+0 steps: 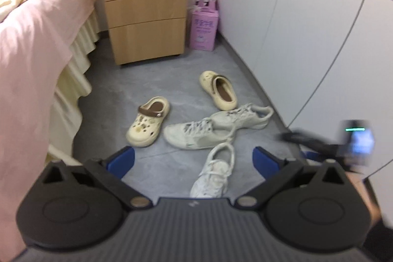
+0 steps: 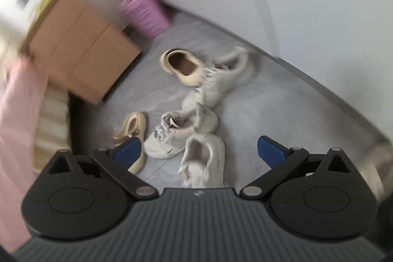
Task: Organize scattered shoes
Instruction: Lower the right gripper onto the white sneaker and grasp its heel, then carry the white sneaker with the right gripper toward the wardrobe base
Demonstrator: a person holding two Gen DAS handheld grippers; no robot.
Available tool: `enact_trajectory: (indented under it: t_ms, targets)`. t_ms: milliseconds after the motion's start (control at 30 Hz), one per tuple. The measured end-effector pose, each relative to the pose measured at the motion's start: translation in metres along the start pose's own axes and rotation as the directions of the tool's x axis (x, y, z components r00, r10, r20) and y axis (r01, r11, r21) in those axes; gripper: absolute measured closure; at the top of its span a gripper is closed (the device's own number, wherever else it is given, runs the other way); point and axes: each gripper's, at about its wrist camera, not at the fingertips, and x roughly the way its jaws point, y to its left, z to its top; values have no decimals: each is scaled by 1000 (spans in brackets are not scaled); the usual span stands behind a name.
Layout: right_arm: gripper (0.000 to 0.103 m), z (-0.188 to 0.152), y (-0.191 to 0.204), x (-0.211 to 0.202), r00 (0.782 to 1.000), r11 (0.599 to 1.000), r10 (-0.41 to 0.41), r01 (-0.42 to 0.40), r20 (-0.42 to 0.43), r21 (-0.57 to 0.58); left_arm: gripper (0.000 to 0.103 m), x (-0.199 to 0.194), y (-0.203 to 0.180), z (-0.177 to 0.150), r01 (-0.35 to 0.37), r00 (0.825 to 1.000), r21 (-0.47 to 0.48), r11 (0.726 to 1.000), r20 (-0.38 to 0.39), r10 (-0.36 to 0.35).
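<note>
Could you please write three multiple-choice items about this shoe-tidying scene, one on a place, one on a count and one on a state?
1. Where does the pink box stand?
A. On the bed
B. On the floor between the wooden drawer cabinet and the white wall
C. On top of the cabinet

2. How many cream clogs lie on the floor?
A. One
B. Two
C. Four

3. How does the left claw stand?
A. Open and holding nothing
B. Shut on a sneaker
C. Shut on a clog

Answers:
1. B, the box sits on the grey floor right beside the cabinet, against the wall.
2. B, one clog lies near the bed and the other clog lies farther back, beside the white sneakers.
3. A, its blue pads are wide apart with only floor and shoes seen between them.
</note>
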Motion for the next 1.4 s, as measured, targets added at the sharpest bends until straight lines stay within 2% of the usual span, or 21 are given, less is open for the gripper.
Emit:
enact_trajectory:
  t_ms: [33,67,100,233,300,433,467,533,633,700,767,867,967,1167,1333,1400]
  targets:
    - [17,-1,1,29,999,1000,-10,9,-40,-28,0,-1,3,5,14,1000,-22,1000,10,-13]
    - [38,-6,-2,73,992,998,-25,18,-120,-59,0,-3,7,11,35,999,-55,998,20,-34]
    - [44,-11,-4,115,981,996,-41,25,-192,-90,0,-5,12,17,56,998,-88,995,30,-54]
    - [47,-20,-4,184,974,985,-69,32,-216,-170,0,-7,30,41,172,984,-192,966,76,-160]
    - [50,-20,-4,202,973,986,-40,2,-227,-166,0,12,35,53,159,987,-194,968,56,-151]
    - [59,-17,-1,231,971,980,3,-50,-239,-191,0,56,23,71,128,991,-127,984,-10,-130]
    - [64,-17,0,237,970,978,9,-59,-241,-201,0,62,21,73,129,991,-116,985,-18,-132]
    - [66,-21,4,241,978,980,-1,-40,-207,-196,0,82,8,80,140,989,-62,988,-49,-143]
    - [75,-27,7,237,986,985,-56,29,-154,-170,0,101,-9,85,164,984,-4,986,-72,-164]
    - [78,-31,8,228,985,980,-118,96,-123,-176,0,102,-16,85,186,980,13,982,-77,-184]
    - [78,-31,2,223,983,979,-147,128,-114,-159,0,98,-24,79,218,973,36,975,-91,-214]
    - [78,-36,-27,204,970,975,-218,211,-110,-70,0,88,-33,67,265,960,62,962,-109,-257]
    - [78,-47,-56,182,963,968,-250,252,-103,5,0,67,-38,53,294,954,80,952,-85,-287]
    - [77,-76,-124,131,952,943,-293,303,-89,140,0,33,-48,34,312,950,132,941,-21,-312]
    - [74,-89,-181,102,941,910,-326,337,-86,243,0,35,-55,29,318,948,119,941,-52,-313]
    - [68,-96,-197,98,952,911,-288,305,-104,276,0,38,-62,28,300,954,148,943,-57,-294]
